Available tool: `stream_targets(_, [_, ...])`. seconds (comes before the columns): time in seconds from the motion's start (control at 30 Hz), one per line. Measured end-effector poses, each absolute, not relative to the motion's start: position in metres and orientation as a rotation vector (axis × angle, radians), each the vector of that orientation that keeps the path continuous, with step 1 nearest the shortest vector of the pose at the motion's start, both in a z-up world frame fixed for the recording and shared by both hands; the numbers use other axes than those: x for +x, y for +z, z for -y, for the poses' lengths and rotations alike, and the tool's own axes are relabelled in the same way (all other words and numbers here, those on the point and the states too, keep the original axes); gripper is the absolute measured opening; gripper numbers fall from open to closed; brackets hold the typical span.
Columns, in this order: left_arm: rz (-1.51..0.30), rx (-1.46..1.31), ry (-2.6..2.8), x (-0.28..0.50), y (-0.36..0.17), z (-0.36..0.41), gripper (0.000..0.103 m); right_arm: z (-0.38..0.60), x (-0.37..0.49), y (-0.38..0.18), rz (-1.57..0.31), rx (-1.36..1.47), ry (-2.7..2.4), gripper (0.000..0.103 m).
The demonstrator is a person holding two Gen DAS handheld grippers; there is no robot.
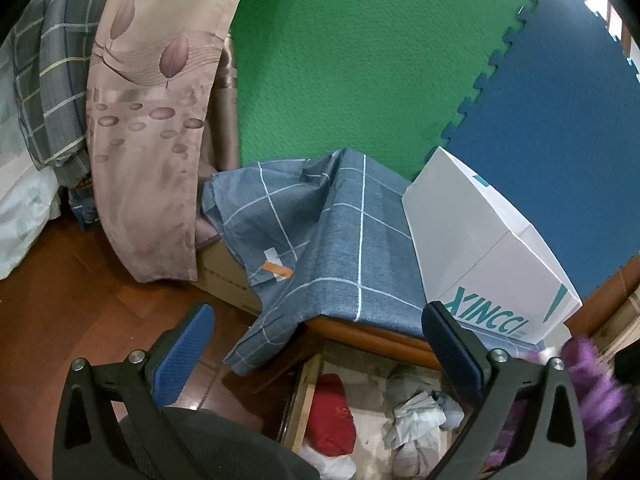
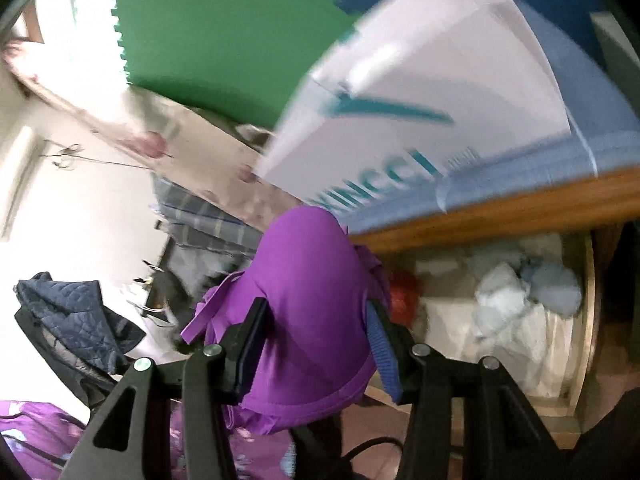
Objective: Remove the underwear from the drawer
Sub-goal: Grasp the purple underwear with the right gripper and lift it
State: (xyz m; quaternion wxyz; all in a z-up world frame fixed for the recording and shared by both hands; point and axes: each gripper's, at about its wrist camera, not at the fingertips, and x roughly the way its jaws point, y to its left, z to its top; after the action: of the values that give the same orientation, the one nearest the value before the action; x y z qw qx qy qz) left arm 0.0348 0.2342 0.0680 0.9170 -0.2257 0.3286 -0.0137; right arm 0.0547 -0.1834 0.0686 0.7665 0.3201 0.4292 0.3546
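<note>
A: right gripper [image 2: 316,336] is clamped on the purple underwear [image 2: 308,288], padded cup squeezed between the pads. It's lifted clear of the open drawer [image 2: 588,320], which sits just right of the jaws.

B: risks?

A: Grip is on a springy cup, so it could pop out. A loose strap [image 2: 204,320] dangles left of the jaws and may snag. View is blurred, so I can't judge the bite depth.

B: left gripper [image 1: 320,360]?

A: Jaws apart, nothing between them, hovering above the drawer's near-left corner. Red bundle [image 1: 332,412] and pale garments [image 1: 416,416] lie inside.

B: beyond?

A: Checked blue cloth [image 1: 340,232] covers the cabinet top, white box [image 1: 488,256] on it. Farther back are green and blue foam mats [image 1: 360,60], with a leaf-print curtain [image 1: 152,120] left.
</note>
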Motion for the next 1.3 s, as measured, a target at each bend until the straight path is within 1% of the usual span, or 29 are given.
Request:
stream_targets(0.23, [-0.679,-0.443,-0.023,0.035,0.069,-0.23,0.102,0.205,0.064,0.148,-0.767,0.727,0.815,0.047])
stream_targets(0.27, [-0.679,-0.441,-0.023,0.035,0.069,-0.23,0.102,0.21,0.07,0.161,-0.738,0.731,0.814,0.046])
stream_targets(0.3, [-0.68,-0.441,-0.022,0.035,0.069,-0.23,0.103,0.213,0.075,0.171,-0.719,0.728,0.809,0.042])
stream_targets(0.33, [-0.68,-0.441,-0.022,0.035,0.069,-0.23,0.102,0.218,0.082,0.182,-0.692,0.717,0.796,0.032])
stream_targets(0.37, [-0.68,-0.442,-0.022,0.035,0.069,-0.229,0.102,0.221,0.088,0.189,-0.676,0.714,0.793,0.001])
stream_targets(0.43, [-0.68,-0.442,-0.022,0.035,0.069,-0.229,0.102,0.23,0.111,0.203,-0.66,0.71,0.755,0.0])
stream_targets(0.5, [-0.669,-0.453,-0.016,0.036,0.069,-0.229,0.102,0.234,0.138,0.215,-0.622,0.619,0.61,0.0])
stream_targets(0.53, [-0.658,-0.489,0.003,0.039,0.069,-0.229,0.102,0.235,0.167,0.217,-0.588,0.606,0.546,0.0])
stream_targets(0.57, [-0.665,-0.554,0.009,0.044,0.067,-0.228,0.102,0.233,0.186,0.214,-0.603,0.597,0.501,0.0])
stream_targets(0.63, [-0.713,-0.608,-0.075,0.05,0.062,-0.222,0.102,0.231,0.189,0.194,-0.623,0.774,0.595,0.002])
stream_targets(0.67, [-0.709,-0.564,-0.08,0.047,0.064,-0.219,0.102,0.225,0.175,0.187,-0.644,0.797,0.71,0.002])
stream_targets(0.7, [-0.688,-0.501,-0.07,0.044,0.068,-0.217,0.102,0.215,0.156,0.188,-0.669,0.679,0.743,0.004])
stream_targets(0.73, [-0.661,-0.442,-0.066,0.042,0.072,-0.216,0.102,0.205,0.133,0.188,-0.68,0.506,0.733,0.008])
stream_targets(0.77, [-0.658,-0.412,-0.069,0.04,0.074,-0.216,0.102,0.196,0.109,0.184,-0.688,0.342,0.727,0.027])
stream_targets(0.8, [-0.671,-0.413,-0.073,0.04,0.073,-0.217,0.102,0.191,0.092,0.173,-0.718,0.267,0.729,0.064])
stream_targets(0.83, [-0.686,-0.433,-0.072,0.04,0.069,-0.219,0.102,0.189,0.083,0.158,-0.772,0.256,0.722,0.083])
stream_targets(0.87, [-0.692,-0.46,-0.062,0.04,0.068,-0.223,0.102,0.186,0.077,0.131,-0.871,0.285,0.708,0.096])
stream_targets(0.93, [-0.686,-0.511,-0.039,0.04,0.066,-0.23,0.102,0.172,0.078,0.093,-1.024,0.268,0.698,0.096])
stream_targets(0.97, [-0.691,-0.535,-0.033,0.04,0.064,-0.232,0.102,0.155,0.081,0.065,-1.123,0.186,0.653,0.096])
stream_targets(1.0, [-0.696,-0.547,-0.031,0.041,0.064,-0.232,0.102,0.141,0.082,0.05,-1.161,0.102,0.633,0.096])
stream_targets(1.17, [-0.7,-0.522,-0.029,0.039,0.063,-0.233,0.102,0.068,0.077,0.005,-1.157,-0.299,0.633,0.096])
stream_targets(1.3, [-0.696,-0.517,-0.038,0.037,0.063,-0.236,0.102,0.022,0.068,-0.017,-1.155,-0.46,0.667,0.096])
